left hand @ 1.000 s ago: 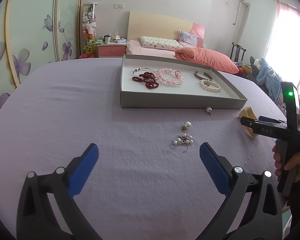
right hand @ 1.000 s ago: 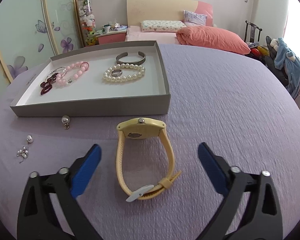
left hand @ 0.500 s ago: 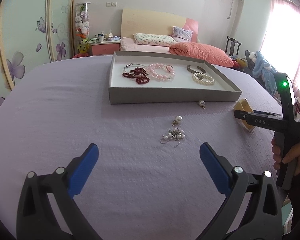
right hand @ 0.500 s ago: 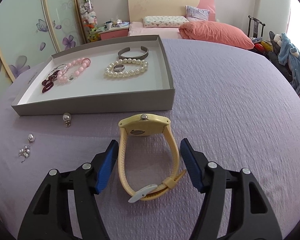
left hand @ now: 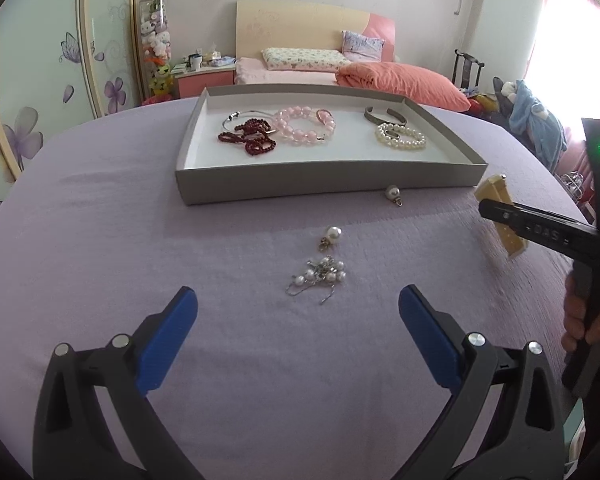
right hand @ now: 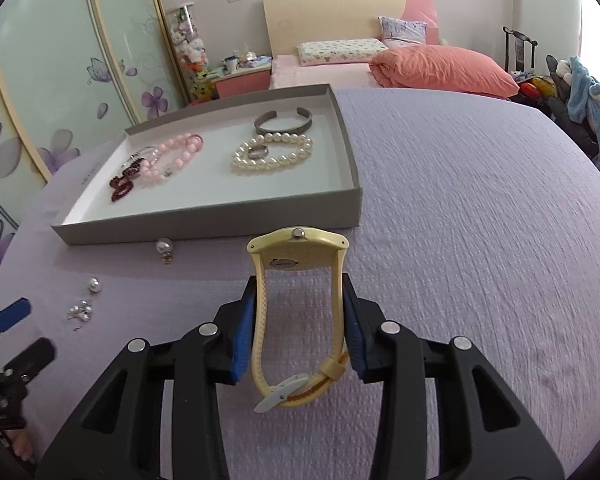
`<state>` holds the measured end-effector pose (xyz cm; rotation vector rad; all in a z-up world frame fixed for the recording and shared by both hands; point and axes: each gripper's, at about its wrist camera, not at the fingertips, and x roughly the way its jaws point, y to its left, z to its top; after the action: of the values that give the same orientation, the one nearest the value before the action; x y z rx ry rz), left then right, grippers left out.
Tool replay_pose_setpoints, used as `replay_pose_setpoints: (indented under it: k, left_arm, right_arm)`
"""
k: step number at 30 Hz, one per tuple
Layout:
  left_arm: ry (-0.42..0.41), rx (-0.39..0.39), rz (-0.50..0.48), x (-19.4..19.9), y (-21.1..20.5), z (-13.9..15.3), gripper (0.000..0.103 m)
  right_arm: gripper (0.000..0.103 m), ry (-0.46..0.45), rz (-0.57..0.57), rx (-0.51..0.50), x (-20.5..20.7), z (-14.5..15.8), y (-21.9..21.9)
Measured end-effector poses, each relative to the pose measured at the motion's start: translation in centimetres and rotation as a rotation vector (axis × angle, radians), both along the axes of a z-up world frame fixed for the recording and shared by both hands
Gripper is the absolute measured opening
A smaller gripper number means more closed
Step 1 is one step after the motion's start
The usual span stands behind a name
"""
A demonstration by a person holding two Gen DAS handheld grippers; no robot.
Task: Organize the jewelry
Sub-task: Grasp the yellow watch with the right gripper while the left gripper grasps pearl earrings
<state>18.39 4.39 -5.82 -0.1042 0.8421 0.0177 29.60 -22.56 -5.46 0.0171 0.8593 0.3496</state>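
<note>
Right wrist view: desk [right hand: 480,208] with lilac textured cloth fills most of frame. Grey tray [right hand: 220,224] with white floor sits on it, far-left of centre. Inside tray: pink bead bracelet [right hand: 168,158] and dark red beads [right hand: 122,186] at left, touching; white pearl bracelet [right hand: 274,154] at right with a silver ring [right hand: 257,152] lying within its loop; metal cuff bangle [right hand: 284,120] just behind the pearls.

Right claw [right hand: 298,334] clenched on yellow watch [right hand: 296,304]: blue pads press the strap from both sides, watch case upright and pointing away, just short of the tray's near wall, buckle end low between the pads. Whether the strap touches the cloth, can't tell from this angle.

Left wrist view: left claw [left hand: 298,330] released, blue pads wide apart, nothing between them, hovering over the cloth. Just ahead of it lies a pearl cluster with silver hooks [left hand: 320,276], loose on the desk. Single pearl earring [left hand: 332,235] just beyond the cluster. Another pearl drop [left hand: 392,193] sits against the tray's front wall. Watch shows at right edge in the other claw, near the tray's right corner.

Bed with pink pillow in background, behind the desk.
</note>
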Motion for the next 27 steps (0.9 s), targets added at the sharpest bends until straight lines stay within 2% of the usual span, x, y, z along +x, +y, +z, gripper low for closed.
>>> replay_pose_setpoints:
  k: [4,7,11,14,22,24,27]
  left_arm:
    - [0.032,0.008,0.015,1.2,-0.7,-0.6,0.080]
    - [0.055,0.003,0.021,1.8,-0.9,-1.2,0.071]
    - [0.059,0.014,0.016,2.3,-1.5,-1.4,0.069]
    - [0.058,0.022,0.023,2.7,-1.7,-1.4,0.060]
    - [0.059,0.067,0.015,3.0,-2.7,-1.3,0.023]
    - [0.060,0.080,0.005,3.0,-3.0,-1.3,0.016]
    - [0.062,0.128,-0.013,2.9,-3.9,-1.4,0.010]
  right_arm:
    - [0.040,0.000,0.005,0.018,-0.1,0.3,-0.1]
    - [0.040,0.001,0.007,0.027,-0.1,0.3,-0.3]
    - [0.040,0.004,0.009,0.037,-0.1,0.3,-0.5]
    - [0.040,0.011,0.010,0.049,-0.1,0.3,-0.7]
    - [0.040,0.024,0.014,0.073,-0.1,0.3,-0.6]
    - [0.040,0.025,0.018,0.078,-0.2,0.3,-0.5]
    - [0.040,0.026,0.024,0.084,-0.3,0.5,-0.3]
